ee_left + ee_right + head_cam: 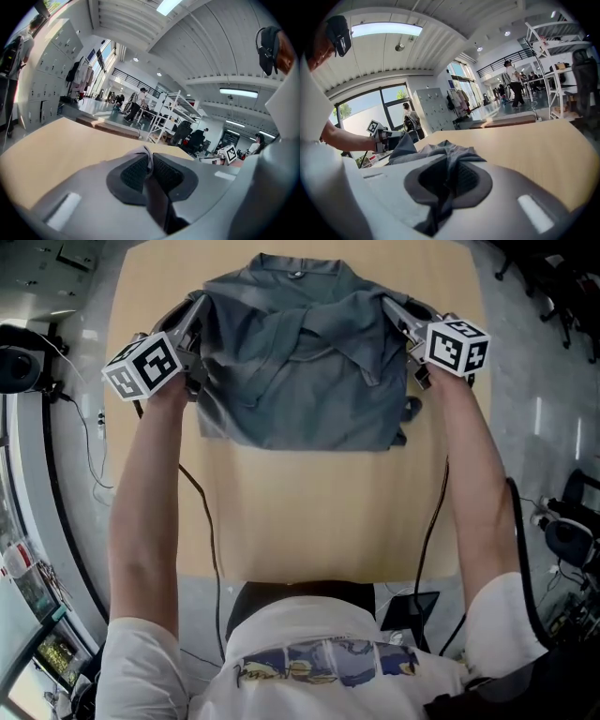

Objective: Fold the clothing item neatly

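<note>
Grey shirt (295, 371) lying partly folded at the far end of a wooden table (309, 512); left gripper (199, 307) and right gripper (390, 307) each pinch its fabric at opposite side edges, jaws clamped.

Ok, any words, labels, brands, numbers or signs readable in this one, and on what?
Nothing can be read in any view.
Left marker cube and right marker cube: black-and-white square patterns only, no letters.
Small patch at the collar of the grey shirt: too small to read.
Band of print on the person's white T-shirt: blurred, unreadable.
</note>
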A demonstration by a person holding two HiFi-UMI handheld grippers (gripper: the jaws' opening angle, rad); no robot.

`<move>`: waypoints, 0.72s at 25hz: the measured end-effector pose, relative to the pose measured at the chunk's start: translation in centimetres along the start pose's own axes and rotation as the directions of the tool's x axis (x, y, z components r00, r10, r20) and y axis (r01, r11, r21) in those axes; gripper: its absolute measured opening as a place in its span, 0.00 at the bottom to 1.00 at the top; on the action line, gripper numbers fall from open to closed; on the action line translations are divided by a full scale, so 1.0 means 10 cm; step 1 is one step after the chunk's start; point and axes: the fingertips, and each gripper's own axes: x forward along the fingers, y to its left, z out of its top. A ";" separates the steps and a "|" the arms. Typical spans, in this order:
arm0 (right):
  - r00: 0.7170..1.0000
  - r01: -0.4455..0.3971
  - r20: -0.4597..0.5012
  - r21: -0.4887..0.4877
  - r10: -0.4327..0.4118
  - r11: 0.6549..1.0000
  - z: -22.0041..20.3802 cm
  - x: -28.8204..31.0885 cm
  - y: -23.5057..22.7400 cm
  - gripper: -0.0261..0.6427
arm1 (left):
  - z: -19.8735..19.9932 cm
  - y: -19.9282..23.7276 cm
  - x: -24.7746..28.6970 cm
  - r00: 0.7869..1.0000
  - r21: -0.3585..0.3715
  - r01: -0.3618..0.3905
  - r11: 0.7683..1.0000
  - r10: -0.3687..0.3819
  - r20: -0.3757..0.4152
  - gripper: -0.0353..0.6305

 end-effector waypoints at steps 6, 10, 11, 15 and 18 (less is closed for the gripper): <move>0.998 0.041 -0.038 -0.002 -0.041 0.999 -0.22 0.21 -0.14 0.07 | -0.16 0.15 0.22 0.999 0.035 -0.031 0.999 0.033 -0.043 0.12; 0.995 0.061 -0.073 -0.018 -0.062 0.998 -0.32 0.27 -0.19 0.07 | -0.26 0.23 0.29 0.996 0.043 -0.038 0.998 0.042 -0.074 0.12; 0.995 0.063 -0.080 -0.021 -0.065 0.998 -0.34 0.29 -0.20 0.07 | -0.28 0.25 0.30 0.996 0.044 -0.043 0.998 0.046 -0.078 0.12; 0.992 0.076 -0.100 -0.033 -0.079 0.997 -0.41 0.36 -0.23 0.07 | -0.35 0.34 0.35 0.994 0.056 -0.057 0.997 0.062 -0.089 0.12; 0.987 0.094 -0.125 -0.050 -0.099 0.994 -0.46 0.39 -0.24 0.07 | -0.44 0.41 0.37 0.989 0.080 -0.078 0.994 0.087 -0.121 0.12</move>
